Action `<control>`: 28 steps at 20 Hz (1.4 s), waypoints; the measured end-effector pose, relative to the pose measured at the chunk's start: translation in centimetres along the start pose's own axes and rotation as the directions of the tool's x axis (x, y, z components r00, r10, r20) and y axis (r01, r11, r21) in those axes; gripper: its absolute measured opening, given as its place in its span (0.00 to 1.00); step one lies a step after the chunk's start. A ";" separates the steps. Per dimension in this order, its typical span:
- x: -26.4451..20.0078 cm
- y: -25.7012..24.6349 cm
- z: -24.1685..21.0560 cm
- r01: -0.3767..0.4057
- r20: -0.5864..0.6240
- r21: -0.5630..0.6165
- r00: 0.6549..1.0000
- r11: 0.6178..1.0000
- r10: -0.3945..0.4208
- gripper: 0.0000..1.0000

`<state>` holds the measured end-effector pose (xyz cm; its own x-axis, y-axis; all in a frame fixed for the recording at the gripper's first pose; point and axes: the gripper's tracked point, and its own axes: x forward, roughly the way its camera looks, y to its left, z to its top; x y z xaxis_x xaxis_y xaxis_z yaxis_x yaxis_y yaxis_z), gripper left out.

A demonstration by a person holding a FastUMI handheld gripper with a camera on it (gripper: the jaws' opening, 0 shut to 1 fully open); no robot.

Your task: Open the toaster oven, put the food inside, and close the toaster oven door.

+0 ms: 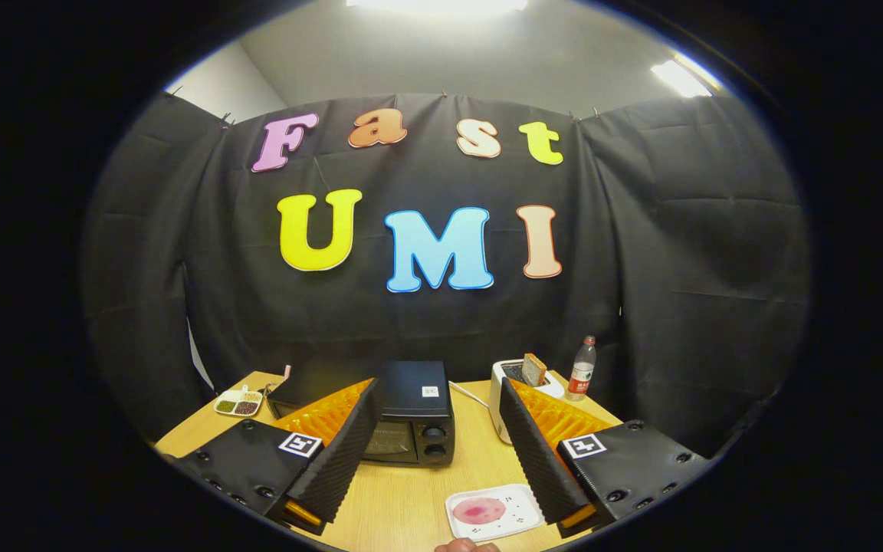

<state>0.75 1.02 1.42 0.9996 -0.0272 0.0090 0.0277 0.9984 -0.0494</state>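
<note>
Beyond the spread hand-held gripper [438, 399] stands the closed toaster oven [411, 418].

The toaster oven [411, 414] is black on a pale wood table [411, 498]. A white plate [494, 512] with dark specks bears a pink round slice. The far right toaster [504, 399] is white, holding brown bread [533, 369].

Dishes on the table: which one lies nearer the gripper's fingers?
The white tray with the pink food, between the open gripper fingers. The divided dish sits far off beside the toaster oven.
</note>
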 end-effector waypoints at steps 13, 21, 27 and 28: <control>4.1 5.7 -2.3 -0.071 -0.077 -0.028 0.995 0.997 0.068 0.98; 7.7 8.6 -3.4 -0.082 -0.104 -0.018 0.991 0.996 0.080 0.98; 11.2 10.0 -5.1 -0.087 -0.141 0.010 0.986 0.996 0.088 0.98; 11.8 10.4 -5.6 -0.086 -0.152 0.014 0.985 0.996 0.087 0.98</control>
<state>12.86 10.83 -4.55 0.9877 0.0524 -0.1471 -0.0582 0.9977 -0.0355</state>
